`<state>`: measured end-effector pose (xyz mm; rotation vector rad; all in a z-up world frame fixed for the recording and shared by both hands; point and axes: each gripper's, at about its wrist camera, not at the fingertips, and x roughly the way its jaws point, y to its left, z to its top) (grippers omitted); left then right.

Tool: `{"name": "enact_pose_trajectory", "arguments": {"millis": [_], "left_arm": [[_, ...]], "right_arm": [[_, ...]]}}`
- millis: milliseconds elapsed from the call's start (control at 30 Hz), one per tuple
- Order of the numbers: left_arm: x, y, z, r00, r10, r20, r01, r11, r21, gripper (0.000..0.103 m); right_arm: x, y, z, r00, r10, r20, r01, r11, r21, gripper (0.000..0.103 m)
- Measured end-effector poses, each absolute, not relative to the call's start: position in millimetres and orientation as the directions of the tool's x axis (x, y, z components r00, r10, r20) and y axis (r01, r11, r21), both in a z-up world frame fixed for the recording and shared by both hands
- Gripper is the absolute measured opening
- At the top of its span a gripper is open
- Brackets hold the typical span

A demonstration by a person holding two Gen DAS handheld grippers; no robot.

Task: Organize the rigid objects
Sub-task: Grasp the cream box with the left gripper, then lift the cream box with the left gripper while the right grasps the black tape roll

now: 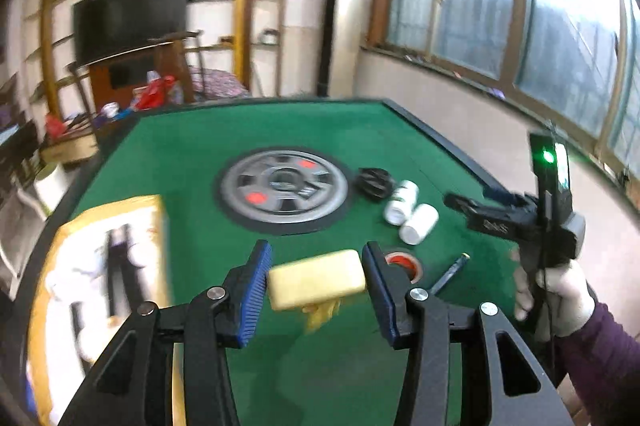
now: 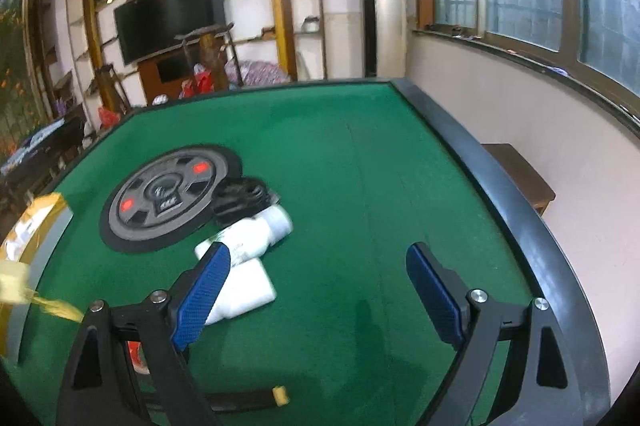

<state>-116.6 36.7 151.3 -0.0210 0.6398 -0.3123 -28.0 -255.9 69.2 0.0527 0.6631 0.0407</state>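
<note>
Blurred at left: a yellow-rimmed tray (image 1: 100, 266), contents unclear. Left gripper (image 1: 316, 284) clamped on a yellow block (image 1: 316, 280), above green worktop (image 1: 320, 129). Right gripper (image 2: 318, 290) spread wide, empty, over two bottles (image 2: 248, 246). Beyond: a television (image 2: 168, 11), shelves, windows.

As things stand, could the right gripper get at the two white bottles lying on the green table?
Probably yes. The right gripper is open and empty, and the white bottles lie just ahead by its left finger, with nothing over them. The left gripper is busy holding a yellow block.
</note>
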Motion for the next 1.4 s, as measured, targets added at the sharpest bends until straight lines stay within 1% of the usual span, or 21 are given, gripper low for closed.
{"name": "enact_pose_trajectory", "arguments": {"millis": [133, 233, 400, 433, 467, 500, 533, 567, 667, 700, 733, 767, 800, 967, 1033, 1100, 1233, 1400], "left_arm": [[-138, 87, 152, 0.786, -0.270, -0.557, 0.221, 0.963, -0.154, 0.049], [-151, 116, 148, 0.805, -0.250, -0.538, 0.175, 0.966, -0.188, 0.049], [-162, 153, 137, 0.815, -0.233, -0.530, 0.106, 0.960, -0.258, 0.049], [-165, 157, 136, 0.817, -0.233, -0.528, 0.101, 0.959, -0.266, 0.049], [-167, 163, 136, 0.820, -0.231, -0.524, 0.095, 0.957, -0.274, 0.049], [-169, 167, 137, 0.822, -0.230, -0.521, 0.092, 0.956, -0.277, 0.049], [-172, 172, 138, 0.826, -0.226, -0.516, 0.089, 0.957, -0.276, 0.049], [-175, 177, 139, 0.830, -0.222, -0.512, 0.086, 0.957, -0.276, 0.049], [-182, 192, 142, 0.835, -0.220, -0.505, 0.075, 0.953, -0.293, 0.049], [-182, 196, 143, 0.836, -0.219, -0.503, 0.070, 0.952, -0.298, 0.049], [-184, 200, 144, 0.838, -0.216, -0.500, 0.064, 0.951, -0.303, 0.049], [-186, 205, 145, 0.842, -0.211, -0.497, 0.055, 0.950, -0.309, 0.049], [-187, 210, 146, 0.845, -0.205, -0.494, 0.048, 0.949, -0.313, 0.049], [-192, 227, 151, 0.860, -0.152, -0.487, 0.002, 0.955, -0.295, 0.049], [-190, 233, 150, 0.859, -0.130, -0.495, -0.021, 0.958, -0.287, 0.049], [-185, 239, 149, 0.854, -0.109, -0.508, -0.042, 0.960, -0.276, 0.049], [-167, 248, 135, 0.821, -0.069, -0.567, -0.082, 0.968, -0.236, 0.049], [-141, 246, 105, 0.739, -0.029, -0.674, -0.097, 0.984, -0.149, 0.049]], "right_arm": [[-52, -219, 81, 0.747, 0.178, -0.641, -0.165, 0.983, 0.081, 0.089], [-59, -180, 82, 0.695, 0.215, -0.686, -0.270, 0.962, 0.029, 0.089], [-44, -139, 61, 0.628, 0.163, -0.761, -0.334, 0.939, -0.075, 0.089], [-42, -135, 56, 0.622, 0.148, -0.769, -0.335, 0.938, -0.091, 0.087], [-40, -132, 52, 0.618, 0.134, -0.775, -0.338, 0.935, -0.107, 0.077], [-39, -128, 48, 0.606, 0.127, -0.786, -0.347, 0.930, -0.117, 0.069], [-38, -124, 43, 0.587, 0.127, -0.800, -0.363, 0.924, -0.119, 0.054], [-39, -122, 40, 0.576, 0.128, -0.807, -0.373, 0.920, -0.121, 0.043], [-41, -112, 31, 0.568, 0.107, -0.816, -0.403, 0.901, -0.162, 0.041], [-40, -109, 26, 0.564, 0.109, -0.819, -0.413, 0.896, -0.165, 0.039], [-40, -109, 27, 0.564, 0.135, -0.815, -0.426, 0.893, -0.147, 0.032], [-38, -110, 27, 0.547, 0.165, -0.821, -0.438, 0.892, -0.113, 0.021], [-36, -112, 27, 0.521, 0.199, -0.830, -0.447, 0.892, -0.067, 0.015], [-38, -117, 33, 0.489, 0.285, -0.824, -0.456, 0.889, 0.037, 0.014], [-42, -116, 44, 0.484, 0.349, -0.802, -0.467, 0.879, 0.101, 0.014], [-46, -107, 60, 0.487, 0.398, -0.777, -0.488, 0.862, 0.135, 0.014], [-55, -77, 92, 0.478, 0.493, -0.727, -0.560, 0.809, 0.180, 0.014], [-69, -25, 120, 0.415, 0.613, -0.672, -0.672, 0.705, 0.227, 0.015]]}}
